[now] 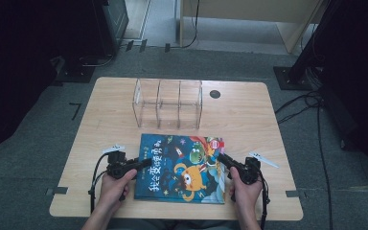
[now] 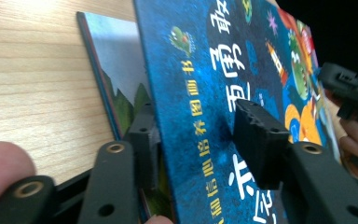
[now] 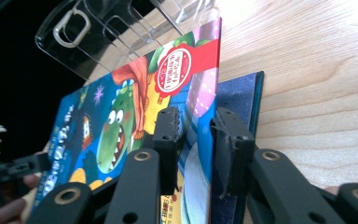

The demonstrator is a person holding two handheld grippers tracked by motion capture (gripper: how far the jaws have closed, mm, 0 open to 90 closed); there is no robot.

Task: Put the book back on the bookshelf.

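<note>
A blue picture book point(image 1: 182, 167) with cartoon monsters lies at the table's front, on top of another book point(image 2: 116, 70) whose dark cover point(image 3: 240, 98) sticks out at the right. My left gripper point(image 1: 146, 163) straddles the top book's left edge point(image 2: 196, 109). One jaw is under the cover and the other pad point(image 2: 261, 140) stands just above it, so the gripper is open. My right gripper point(image 1: 219, 157) is shut on the top book's right edge point(image 3: 196, 114), with one jaw above and one below.
A clear acrylic rack point(image 1: 167, 103) with several upright slots stands behind the books, mid-table point(image 3: 102, 37). A dark round hole point(image 1: 214, 94) marks the wooden table point(image 1: 249, 115) at the back. Cables and black stands lie on the floor around it.
</note>
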